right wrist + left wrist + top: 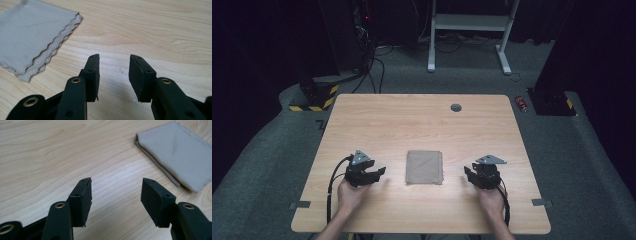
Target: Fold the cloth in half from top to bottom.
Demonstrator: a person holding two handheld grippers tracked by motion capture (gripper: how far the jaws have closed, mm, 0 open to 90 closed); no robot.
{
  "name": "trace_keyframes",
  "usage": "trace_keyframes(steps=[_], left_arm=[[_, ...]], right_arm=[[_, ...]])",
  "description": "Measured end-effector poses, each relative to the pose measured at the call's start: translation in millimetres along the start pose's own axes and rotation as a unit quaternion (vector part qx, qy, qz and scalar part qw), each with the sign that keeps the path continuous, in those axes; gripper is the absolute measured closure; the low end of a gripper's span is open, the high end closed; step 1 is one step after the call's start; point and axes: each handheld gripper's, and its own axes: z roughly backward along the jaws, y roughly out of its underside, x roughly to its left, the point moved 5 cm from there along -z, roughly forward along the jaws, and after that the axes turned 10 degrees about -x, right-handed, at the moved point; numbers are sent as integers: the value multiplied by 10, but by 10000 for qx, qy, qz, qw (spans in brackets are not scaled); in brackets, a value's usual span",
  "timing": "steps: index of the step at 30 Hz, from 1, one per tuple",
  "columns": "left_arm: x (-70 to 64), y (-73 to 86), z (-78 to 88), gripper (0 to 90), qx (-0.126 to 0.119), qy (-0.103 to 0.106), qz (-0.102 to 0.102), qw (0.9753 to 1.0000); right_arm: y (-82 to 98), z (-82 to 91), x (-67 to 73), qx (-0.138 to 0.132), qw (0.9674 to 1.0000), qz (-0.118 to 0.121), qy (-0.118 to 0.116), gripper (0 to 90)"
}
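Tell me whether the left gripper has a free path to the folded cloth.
Probably yes. The left gripper is open with nothing between its jaws, and bare table separates it from the folded cloth, whose folded edge faces it.

Folded cloth cut at frame edge

I see a beige cloth with a fine dotted weave on the pale wood-grain table — my grippers' jaws are black, with brass-coloured rivets.
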Motion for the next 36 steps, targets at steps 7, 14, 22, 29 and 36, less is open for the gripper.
trace_keyframes(steps=[7,14,22,29,36], left_arm=[[61,121,35,424,47,-150,90,9998],[78,191,70,423,92,-299,30,9995],[88,285,69,418,211,-445,-148,9987],[90,330,77,370,-6,-503,-102,9987],[89,331,74,342,6,-485,-130,9987]], right_arm=[[89,50,-45,9,10000,-35,60,603],[179,85,-94,63,9999,-42,139,598],[266,84,-119,104,9997,14,233,591],[302,82,-90,5,9995,165,270,440],[300,74,-94,27,9993,143,340,405]])
